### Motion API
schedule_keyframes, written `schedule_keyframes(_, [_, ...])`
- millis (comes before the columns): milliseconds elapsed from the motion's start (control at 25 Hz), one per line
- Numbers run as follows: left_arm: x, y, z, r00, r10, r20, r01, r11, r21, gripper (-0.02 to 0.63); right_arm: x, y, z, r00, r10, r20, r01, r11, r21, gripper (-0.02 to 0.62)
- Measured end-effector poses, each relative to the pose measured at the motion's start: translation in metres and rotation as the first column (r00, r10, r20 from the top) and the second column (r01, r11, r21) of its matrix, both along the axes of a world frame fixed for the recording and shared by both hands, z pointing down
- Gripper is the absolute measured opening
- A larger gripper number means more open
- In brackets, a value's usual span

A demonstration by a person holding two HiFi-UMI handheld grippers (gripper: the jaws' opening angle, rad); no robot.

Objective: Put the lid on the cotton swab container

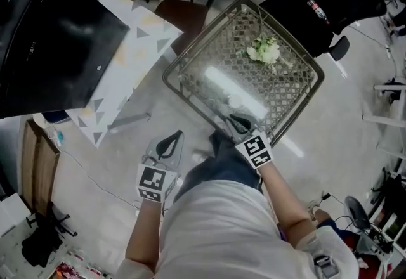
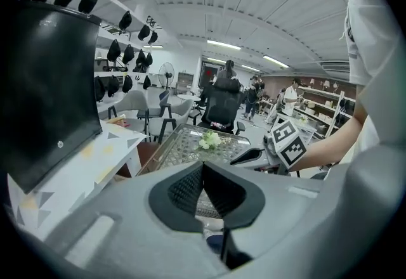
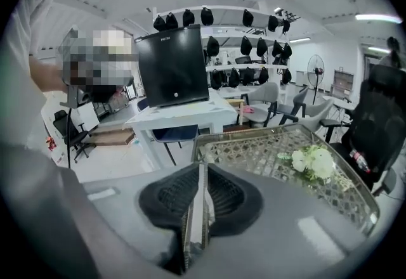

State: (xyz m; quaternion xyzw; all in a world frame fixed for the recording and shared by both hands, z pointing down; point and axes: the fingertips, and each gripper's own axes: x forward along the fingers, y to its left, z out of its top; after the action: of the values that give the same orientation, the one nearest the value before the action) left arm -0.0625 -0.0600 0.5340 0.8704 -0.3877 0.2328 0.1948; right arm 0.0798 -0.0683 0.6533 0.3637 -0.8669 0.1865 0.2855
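I cannot make out a cotton swab container or a lid in any view. A metal-framed mesh table (image 1: 190,92) stands in front of me, with a small bunch of white flowers (image 1: 264,51) lying on it. My right gripper (image 1: 231,117) hangs over the table's near edge; its jaws stand a narrow slit apart (image 3: 202,168), and I can tell nothing held between them. It also shows in the left gripper view as the right gripper (image 2: 250,156). My left gripper (image 1: 177,135) is off the table's near-left corner, above the floor, with its tips touching (image 2: 202,167) and nothing in them.
A white desk (image 1: 136,43) with a large black box (image 1: 51,43) stands to the left. A black office chair (image 1: 317,11) is behind the mesh table, and a brown seat (image 1: 181,14) is at its far left. My legs (image 1: 219,167) are below the grippers.
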Motion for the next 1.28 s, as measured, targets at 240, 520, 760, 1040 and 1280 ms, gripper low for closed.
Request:
schedule_keyframes(240, [-0.011, 0.001, 0.009, 0.999, -0.038, 0.025, 0.039, 0.998, -0.046, 0.009, -0.002, -0.008, 0.045, 0.997, -0.035, -0.075, 0.03, 0.997, -0.064, 0.114])
schedule_keyframes(520, [-0.034, 0.012, 0.017, 0.992, -0.108, 0.058, 0.113, 0.99, -0.085, 0.009, -0.005, -0.017, 0.076, 0.986, -0.064, -0.156, 0.05, 0.994, -0.094, 0.155])
schedule_keyframes(760, [-0.039, 0.019, 0.02, 0.988, -0.139, 0.068, 0.145, 0.986, -0.088, 0.009, -0.01, -0.016, 0.095, 0.965, -0.13, -0.23, 0.108, 0.989, -0.103, 0.155])
schedule_keyframes(1040, [-0.045, 0.025, 0.022, 0.983, -0.164, 0.083, 0.171, 0.981, -0.09, 0.009, -0.01, -0.015, 0.104, 0.947, -0.166, -0.276, 0.138, 0.983, -0.119, 0.155])
schedule_keyframes(1280, [-0.047, 0.023, 0.018, 0.98, -0.179, 0.082, 0.185, 0.979, -0.08, 0.009, -0.007, -0.017, 0.102, 0.941, -0.181, -0.287, 0.154, 0.981, -0.117, 0.155])
